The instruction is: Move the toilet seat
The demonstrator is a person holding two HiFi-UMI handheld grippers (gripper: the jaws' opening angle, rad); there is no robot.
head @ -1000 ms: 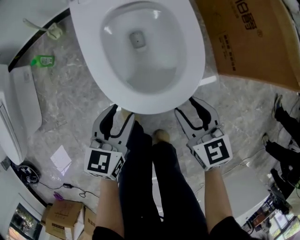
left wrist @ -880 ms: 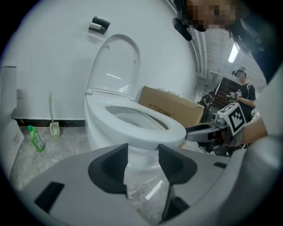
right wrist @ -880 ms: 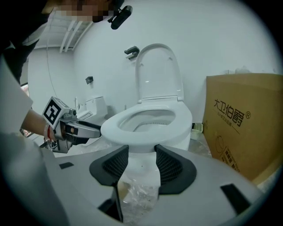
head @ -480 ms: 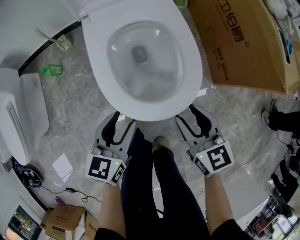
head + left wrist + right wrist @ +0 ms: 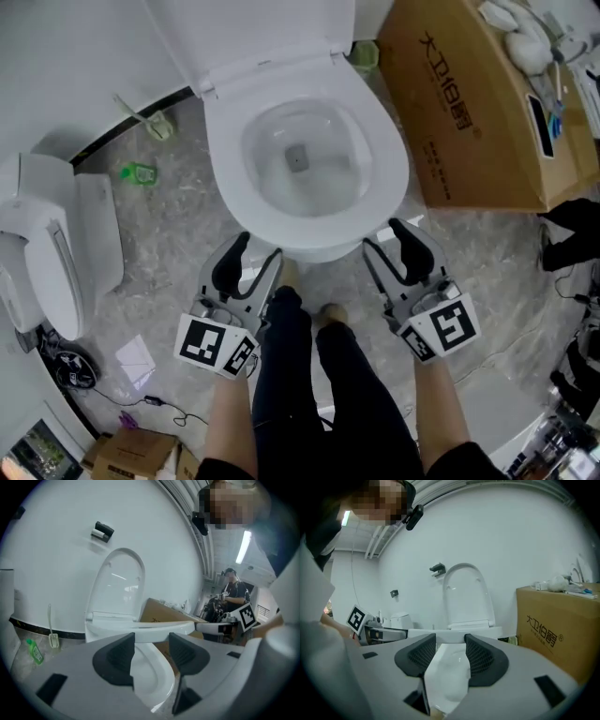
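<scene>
The white toilet bowl [image 5: 305, 220] stands in the middle of the head view, its rim bare. The seat and lid [image 5: 262, 37] are raised upright against the wall; they also show as the upright seat and lid [image 5: 117, 585] in the left gripper view and the upright seat and lid [image 5: 468, 595] in the right gripper view. My left gripper [image 5: 251, 260] is open just in front of the bowl's front-left rim. My right gripper [image 5: 394, 247] is open by the front-right rim. Nothing lies between either pair of jaws, as the left gripper [image 5: 151, 653] and right gripper [image 5: 450, 656] show in their own views.
A large cardboard box [image 5: 478, 112] stands right of the toilet. A second white toilet unit [image 5: 47, 253] lies at the left. A green bottle [image 5: 139, 172] and a brush [image 5: 150, 117] are on the marble floor. The person's legs [image 5: 309, 375] stand between the grippers. Another person [image 5: 233, 592] stands far off.
The head view has tilted up, so the raised seat and lid now show. Both grippers stay open near the bowl's front rim, slightly farther from under it than before.
</scene>
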